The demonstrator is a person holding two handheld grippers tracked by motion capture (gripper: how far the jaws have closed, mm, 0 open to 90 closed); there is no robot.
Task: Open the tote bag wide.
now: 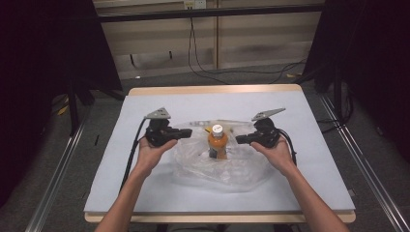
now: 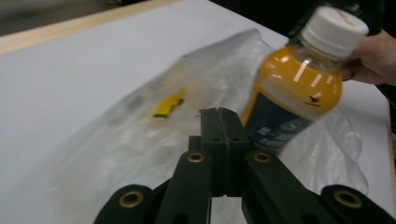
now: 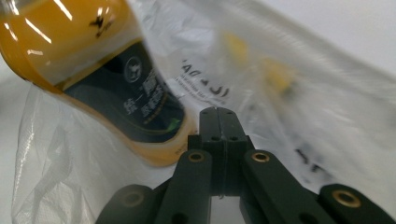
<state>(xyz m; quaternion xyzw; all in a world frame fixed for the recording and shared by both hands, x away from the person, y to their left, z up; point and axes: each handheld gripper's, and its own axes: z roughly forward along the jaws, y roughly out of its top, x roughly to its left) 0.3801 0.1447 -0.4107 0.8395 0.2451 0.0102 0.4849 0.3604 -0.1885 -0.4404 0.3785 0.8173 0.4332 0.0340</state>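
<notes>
holding the clear plastic bag [image 1: 220, 164] around the standing orange bottle [image 1: 218, 143], left gripper [image 1: 186, 133] and right gripper [image 1: 241, 139] both clenched on its edges, closing it left.

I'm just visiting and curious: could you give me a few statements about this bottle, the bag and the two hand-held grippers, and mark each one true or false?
1. The bottle has a white cap. True.
2. The bottle holds a clear, colourless drink. False: the drink is orange.
3. The left gripper has its jaws closed together. True.
4. The plastic bag is solid black. False: it is clear, see-through plastic.
5. The right gripper stands wide open. False: its jaws are shut.
6. The table has a pale cover. True.
</notes>
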